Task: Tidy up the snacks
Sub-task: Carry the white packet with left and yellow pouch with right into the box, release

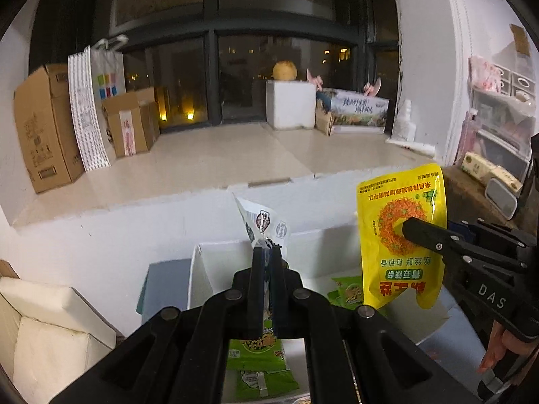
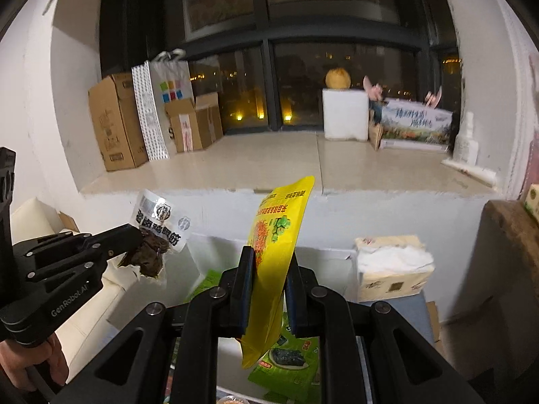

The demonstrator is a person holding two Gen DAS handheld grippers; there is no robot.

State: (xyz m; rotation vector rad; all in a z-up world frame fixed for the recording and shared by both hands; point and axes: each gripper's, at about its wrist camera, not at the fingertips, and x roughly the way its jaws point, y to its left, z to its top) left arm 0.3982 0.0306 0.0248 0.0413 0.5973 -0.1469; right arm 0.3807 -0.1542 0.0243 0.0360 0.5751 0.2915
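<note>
My left gripper [image 1: 266,252] is shut on a clear-and-white snack packet [image 1: 261,224] with dark contents, held up over a white bin [image 1: 202,269]. The packet also shows in the right wrist view [image 2: 158,235], with the left gripper [image 2: 133,235] at its side. My right gripper [image 2: 269,256] is shut on a yellow snack pouch [image 2: 273,262], held upright above green snack packs [image 2: 289,363]. The pouch [image 1: 401,235] and the right gripper [image 1: 409,227] show at the right of the left wrist view. Green packs [image 1: 256,360] lie below the left gripper.
A white ledge [image 1: 202,158] behind carries cardboard boxes [image 1: 43,128], a paper bag [image 1: 97,101], a white box [image 1: 291,104] with a round fruit on top, and a printed carton [image 1: 357,109]. A tissue pack [image 2: 392,266] sits at the right. A cream cushion [image 1: 47,330] lies at the left.
</note>
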